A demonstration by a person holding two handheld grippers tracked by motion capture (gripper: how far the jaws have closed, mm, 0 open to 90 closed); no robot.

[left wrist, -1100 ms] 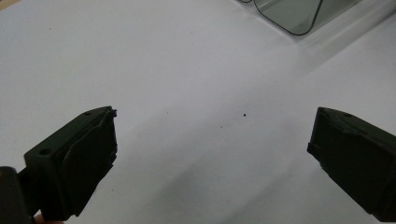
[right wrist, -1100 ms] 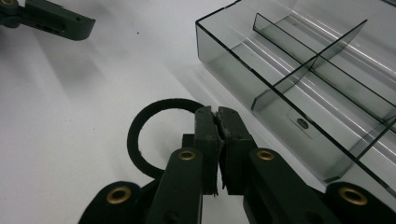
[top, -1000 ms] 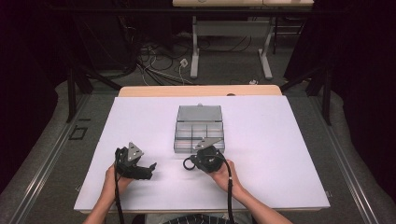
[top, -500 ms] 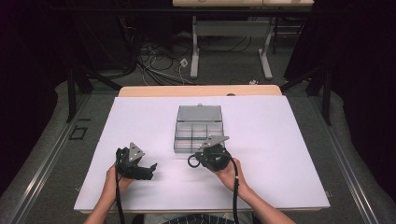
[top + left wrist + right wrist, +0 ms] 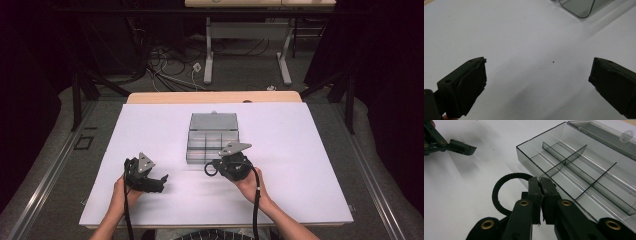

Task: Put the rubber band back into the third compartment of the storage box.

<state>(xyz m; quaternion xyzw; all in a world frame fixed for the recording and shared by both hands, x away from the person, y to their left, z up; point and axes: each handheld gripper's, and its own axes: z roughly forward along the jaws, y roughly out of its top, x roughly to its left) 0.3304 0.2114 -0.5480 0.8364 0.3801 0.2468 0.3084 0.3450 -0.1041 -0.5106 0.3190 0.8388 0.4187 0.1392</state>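
Note:
A clear grey compartment box (image 5: 205,146) lies open mid-table, its lid (image 5: 213,121) folded back. My right gripper (image 5: 218,166) hovers at the box's near edge, shut on a black ring (image 5: 210,169). In the right gripper view the pads (image 5: 542,185) pinch the ring's (image 5: 498,195) rim, and the loop hangs to the left over the white table, beside the box's near wall (image 5: 524,155). My left gripper (image 5: 160,182) rests near the front left with its jaws wide apart. Between its fingertips (image 5: 536,82) there is bare table.
The white tabletop (image 5: 300,150) spreads on all sides of the box. The box's compartments (image 5: 574,182) look empty. A corner of the box (image 5: 579,7) shows far off in the left gripper view. Cables and desk legs lie on the floor beyond the table.
My right gripper has lifted a little and shifted right toward the box, carrying the black ring. The left gripper has stayed put.

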